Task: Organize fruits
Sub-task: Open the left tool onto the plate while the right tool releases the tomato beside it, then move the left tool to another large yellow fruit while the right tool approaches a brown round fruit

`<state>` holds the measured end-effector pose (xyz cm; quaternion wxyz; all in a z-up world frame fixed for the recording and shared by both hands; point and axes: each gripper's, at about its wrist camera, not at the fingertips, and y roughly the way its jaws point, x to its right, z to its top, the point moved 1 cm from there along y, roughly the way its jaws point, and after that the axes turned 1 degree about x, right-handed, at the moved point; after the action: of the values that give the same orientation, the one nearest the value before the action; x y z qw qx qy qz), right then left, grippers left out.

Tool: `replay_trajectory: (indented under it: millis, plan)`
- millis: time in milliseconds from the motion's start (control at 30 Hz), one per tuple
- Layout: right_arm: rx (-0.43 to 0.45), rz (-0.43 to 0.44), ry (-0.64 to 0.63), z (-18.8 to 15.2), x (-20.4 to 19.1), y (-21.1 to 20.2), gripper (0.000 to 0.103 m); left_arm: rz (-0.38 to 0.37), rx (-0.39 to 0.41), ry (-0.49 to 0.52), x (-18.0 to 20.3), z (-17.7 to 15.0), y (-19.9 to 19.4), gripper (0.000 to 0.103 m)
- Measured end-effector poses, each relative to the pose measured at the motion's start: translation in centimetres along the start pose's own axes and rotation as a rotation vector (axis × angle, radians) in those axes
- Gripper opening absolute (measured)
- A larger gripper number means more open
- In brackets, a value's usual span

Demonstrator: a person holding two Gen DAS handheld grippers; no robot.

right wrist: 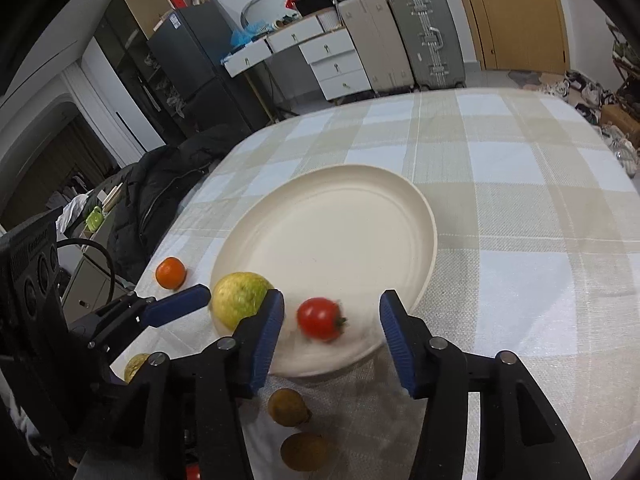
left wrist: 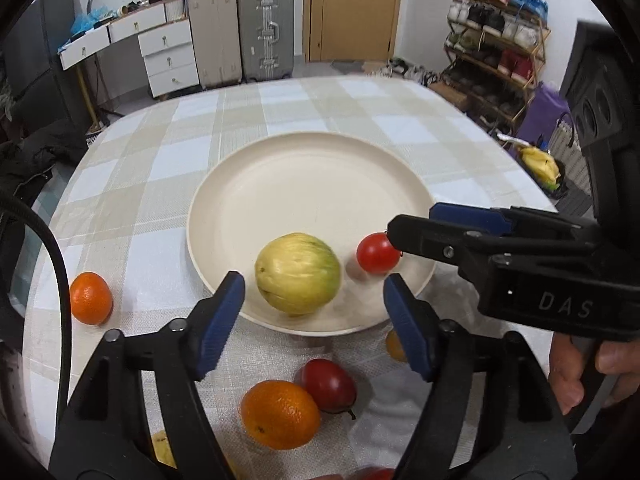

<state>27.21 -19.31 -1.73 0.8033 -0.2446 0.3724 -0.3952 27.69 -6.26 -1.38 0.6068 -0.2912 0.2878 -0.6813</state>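
Observation:
A cream plate [left wrist: 312, 192] lies on the checked tablecloth. On its near rim area sit a yellow-green round fruit [left wrist: 298, 274] and a small red tomato [left wrist: 376, 253]. My left gripper [left wrist: 314, 284] is open, and the yellow-green fruit lies just beyond its blue pads without touching them. My right gripper [right wrist: 332, 300] is open too. The tomato [right wrist: 320, 319] looks blurred between its fingertips, clear of both pads, and the yellow-green fruit [right wrist: 238, 298] is just left of its left finger. In the left wrist view the right gripper [left wrist: 414, 222] reaches in from the right, above the tomato.
Off the plate on the near side lie an orange [left wrist: 280, 414], a dark red fruit [left wrist: 330, 384] and two brown fruits [right wrist: 288, 406]. Another orange [left wrist: 90, 298] sits near the table's left edge. A hand [left wrist: 580, 380] holds the right gripper's handle.

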Motion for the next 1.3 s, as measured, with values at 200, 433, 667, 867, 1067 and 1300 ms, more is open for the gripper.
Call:
replay_trajectory:
  millis: [200, 433, 667, 867, 1067, 1300]
  plan:
    - [0.08, -0.026, -0.023, -0.9, -0.8, -3.0, 0.098, -0.021, 0.097, 0.004, -0.6, -0.6, -3.8, 0.09]
    - [0.172, -0.007, -0.018, -2.6, -1.4, -6.4, 0.103, -0.005, 0.219, 0.021, -1.7, -2.9, -9.4, 0.103]
    - [0.194, -0.049, -0.123, -4.6, -3.1, -8.1, 0.103, 0.017, 0.254, -0.001, -2.9, -5.9, -12.6, 0.103]
    - [0.171, -0.023, -0.203, -6.7, -4.8, -8.2, 0.103, 0.053, 0.261, 0.004, -3.9, -9.0, -13.9, 0.103]
    - [0.125, -0.019, -0.209, -8.0, -5.5, -7.8, 0.103, 0.064, 0.244, 0.008, -4.4, -11.3, -14.5, 0.103]
    - [0.129, -0.018, -0.209, -8.5, -5.4, -7.9, 0.103, 0.052, 0.23, 0.0, -4.8, -12.6, -14.8, 0.103]
